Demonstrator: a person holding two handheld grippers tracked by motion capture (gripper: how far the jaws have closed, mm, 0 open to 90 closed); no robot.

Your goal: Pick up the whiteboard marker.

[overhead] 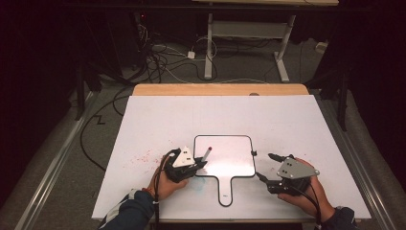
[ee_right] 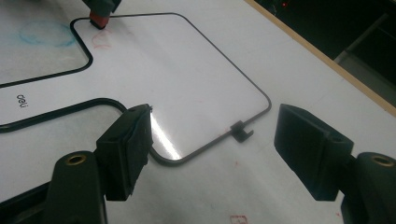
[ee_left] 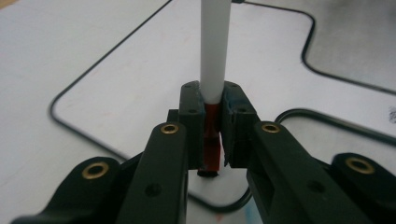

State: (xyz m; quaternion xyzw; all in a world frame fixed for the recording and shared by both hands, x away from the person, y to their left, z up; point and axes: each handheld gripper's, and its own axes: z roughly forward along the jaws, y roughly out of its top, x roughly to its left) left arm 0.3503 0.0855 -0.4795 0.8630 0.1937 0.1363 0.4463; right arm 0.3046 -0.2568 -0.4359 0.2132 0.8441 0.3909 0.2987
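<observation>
A small handled whiteboard [overhead: 230,158] with a black frame lies on the white table cover. My left gripper [overhead: 198,164] is at the board's lower left corner, shut on a marker [overhead: 207,154] that slants up over the board. In the left gripper view the pads clamp the red end of the marker [ee_left: 215,51], and its white barrel points away over the whiteboard [ee_left: 140,84]. My right gripper [overhead: 266,166] stands open just off the board's right edge. Its jaws [ee_right: 219,149] straddle the lower right corner of the whiteboard [ee_right: 163,70] with nothing between them.
Red specks [overhead: 143,155] mark the table cover left of the board, and a faint blue smudge [overhead: 198,184] lies beside the handle. A small black clip [ee_right: 242,132] sits on the board's frame. The table's wooden far edge [overhead: 220,89] borders a floor with cables.
</observation>
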